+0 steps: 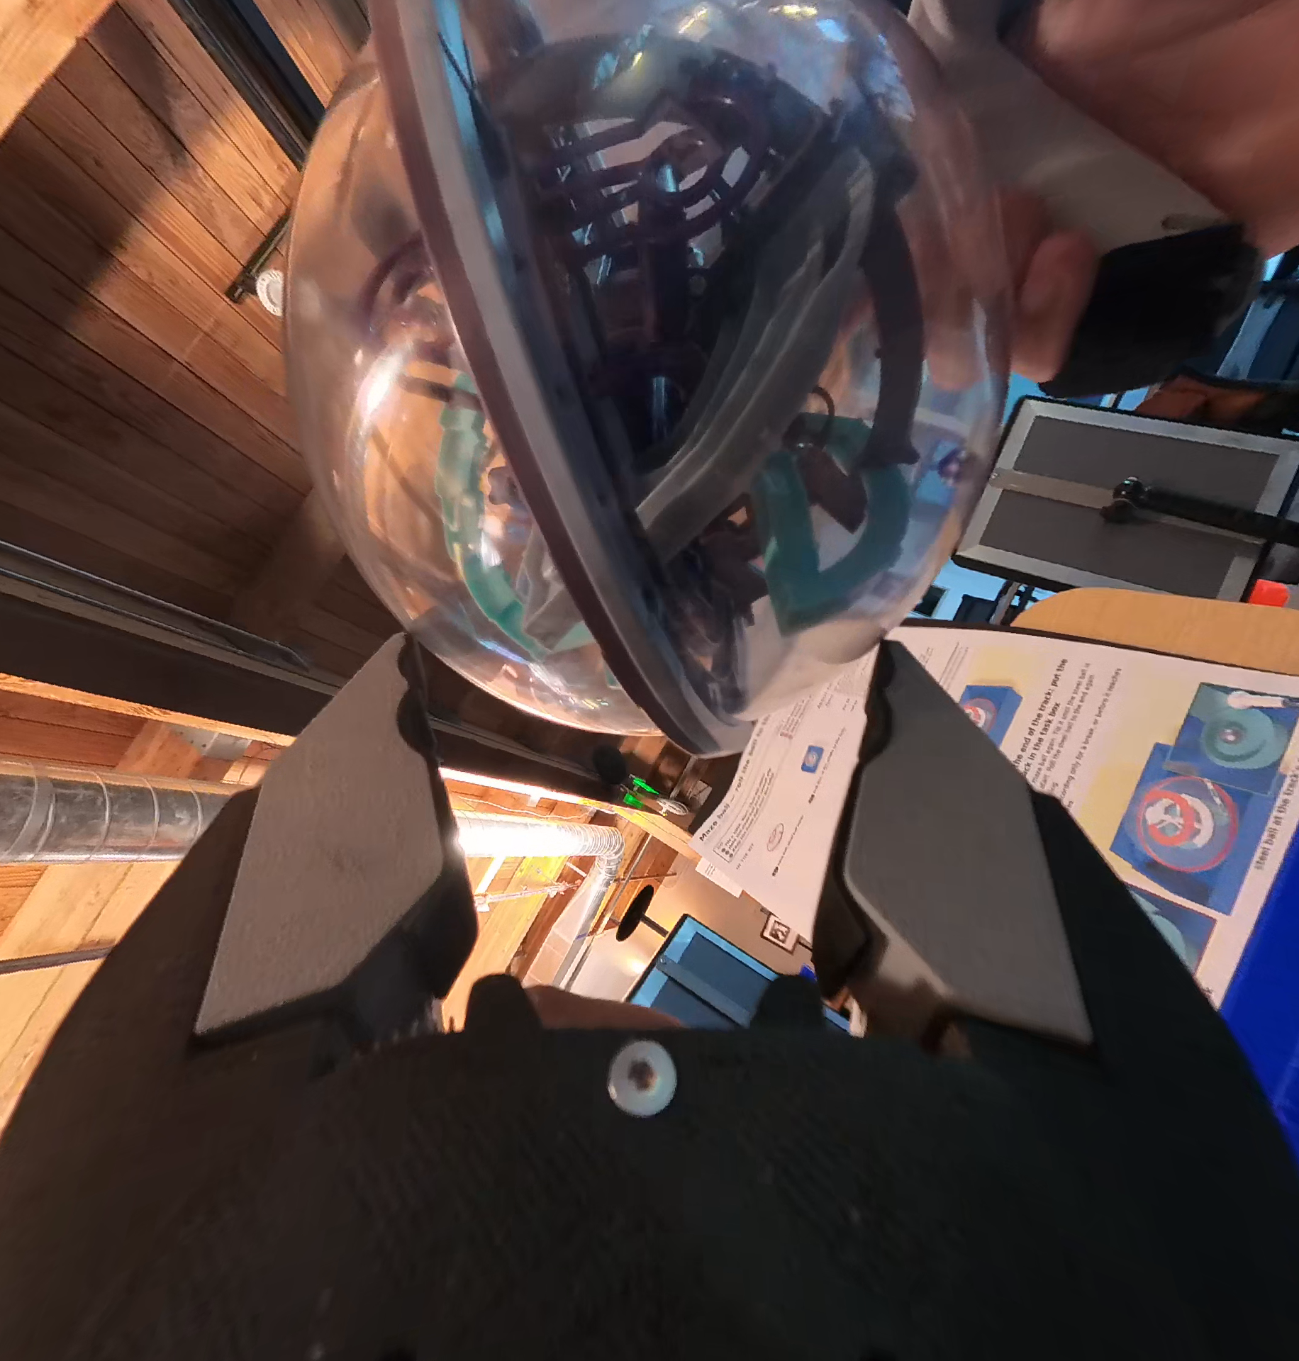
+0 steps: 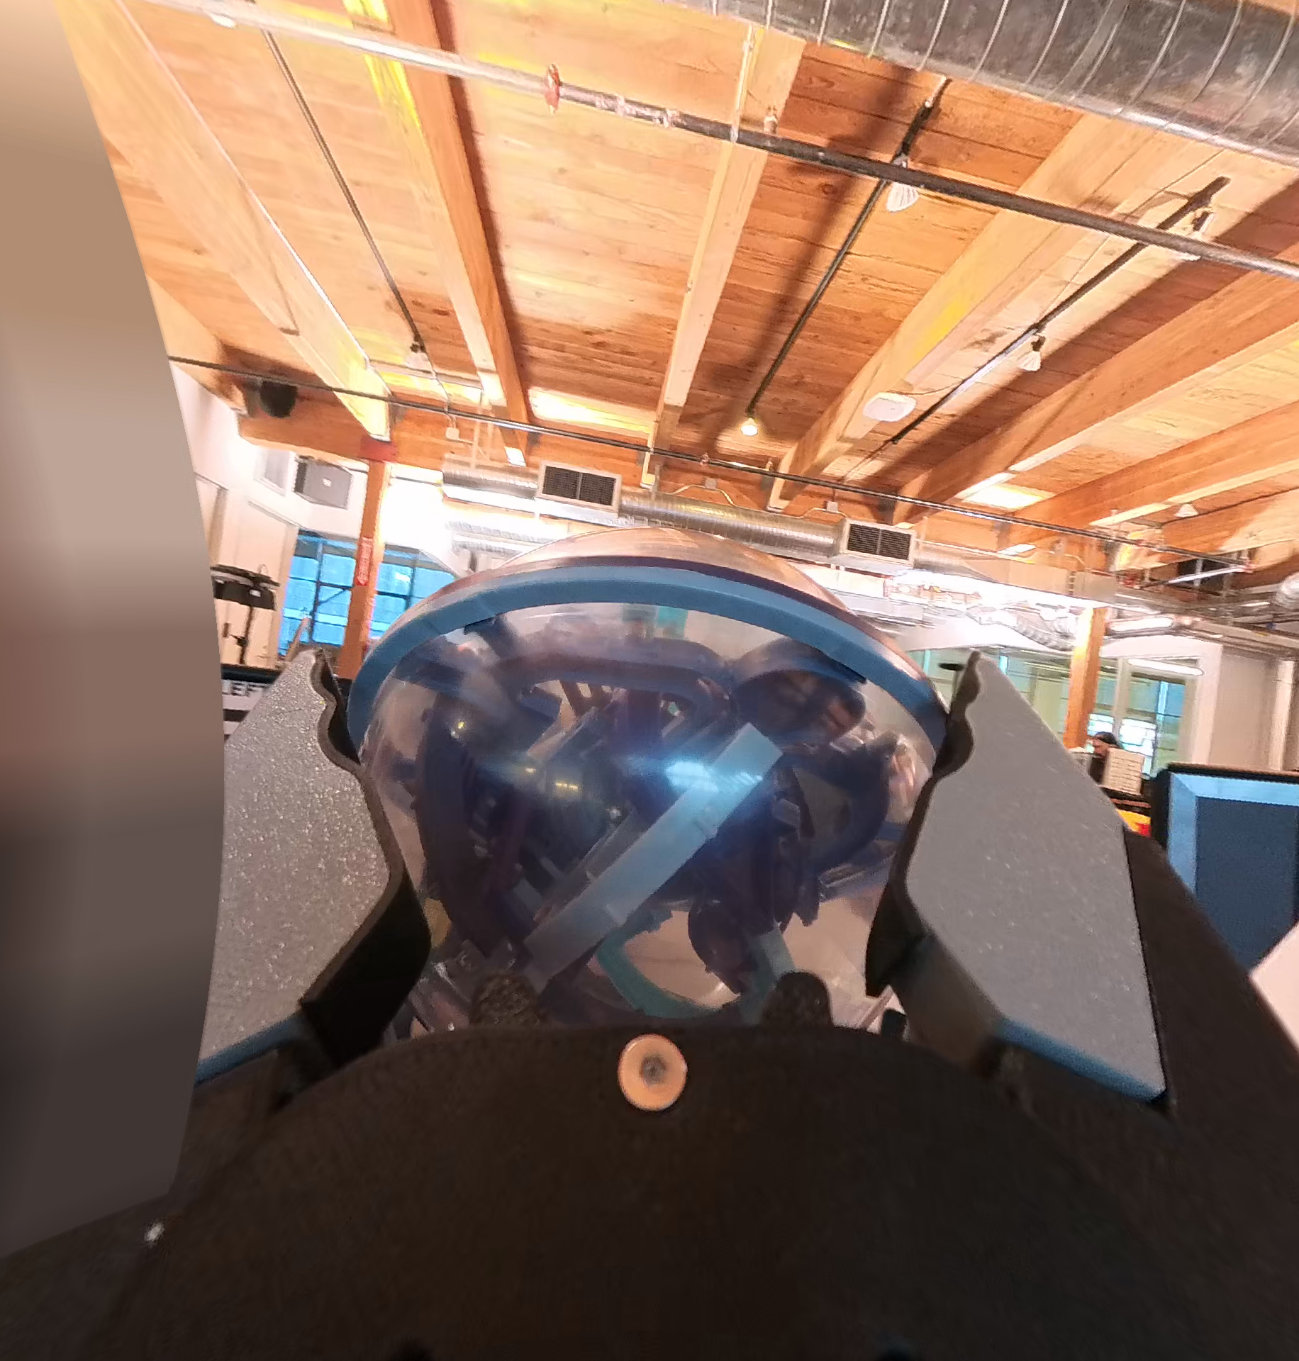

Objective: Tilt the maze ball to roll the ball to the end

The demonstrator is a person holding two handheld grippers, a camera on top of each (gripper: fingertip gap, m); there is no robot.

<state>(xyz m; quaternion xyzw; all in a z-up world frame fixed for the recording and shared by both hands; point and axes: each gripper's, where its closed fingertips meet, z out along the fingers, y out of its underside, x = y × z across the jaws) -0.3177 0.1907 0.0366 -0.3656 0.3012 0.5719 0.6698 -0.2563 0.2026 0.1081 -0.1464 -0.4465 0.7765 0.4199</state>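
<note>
The maze ball [image 1: 632,368] is a clear sphere with a grey-blue ring and dark and teal tracks inside. It is held up in the air. In the right wrist view it [image 2: 632,795] sits deep between my right gripper's [image 2: 646,663] two pads, which press on its sides. In the left wrist view my left gripper [image 1: 643,655] has both fingertips against the sphere's lower cap. The right gripper's grey finger [image 1: 1074,162] shows at the upper right, with a person's hand [image 1: 1184,88] on it. I cannot pick out the small ball inside the tracks.
A printed instruction sheet [image 1: 1074,736] lies on a blue box [image 1: 1295,920] at the right, by a wooden table edge [image 1: 1147,611]. A grey cabinet [image 1: 1133,493] stands behind. Wooden ceiling beams and a metal duct [image 2: 1074,59] fill the background.
</note>
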